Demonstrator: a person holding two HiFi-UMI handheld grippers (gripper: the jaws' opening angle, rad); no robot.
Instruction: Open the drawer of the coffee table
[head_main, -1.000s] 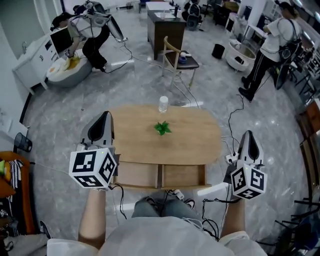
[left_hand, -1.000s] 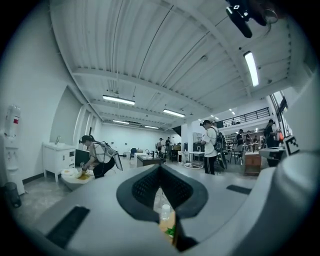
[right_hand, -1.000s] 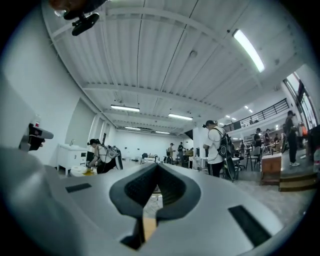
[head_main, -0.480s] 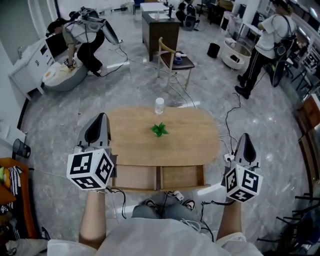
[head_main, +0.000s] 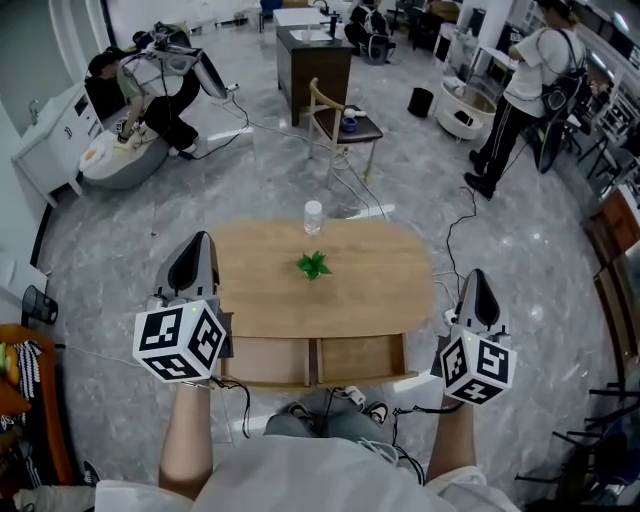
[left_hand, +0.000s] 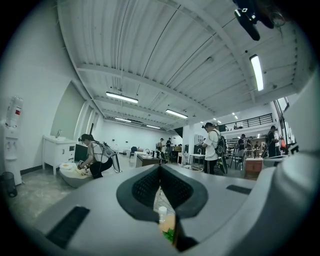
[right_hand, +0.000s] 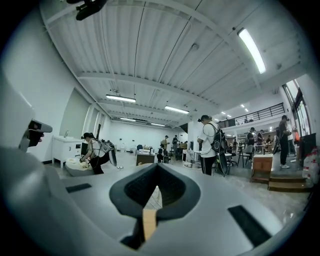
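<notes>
coffee table (head_main: 370, 290): oval, light wood | drawers (head_main: 265, 360): two, side by side, near edge | left gripper (head_main: 199, 240), right gripper (head_main: 477, 274): jaws pressed together, empty

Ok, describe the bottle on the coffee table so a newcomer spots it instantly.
Find the oval light-wood coffee table in front of the person. At the middle of its far edge stands a small clear plastic bottle. Unlike the low green leafy sprig nearer the centre, it is upright and see-through.
</notes>
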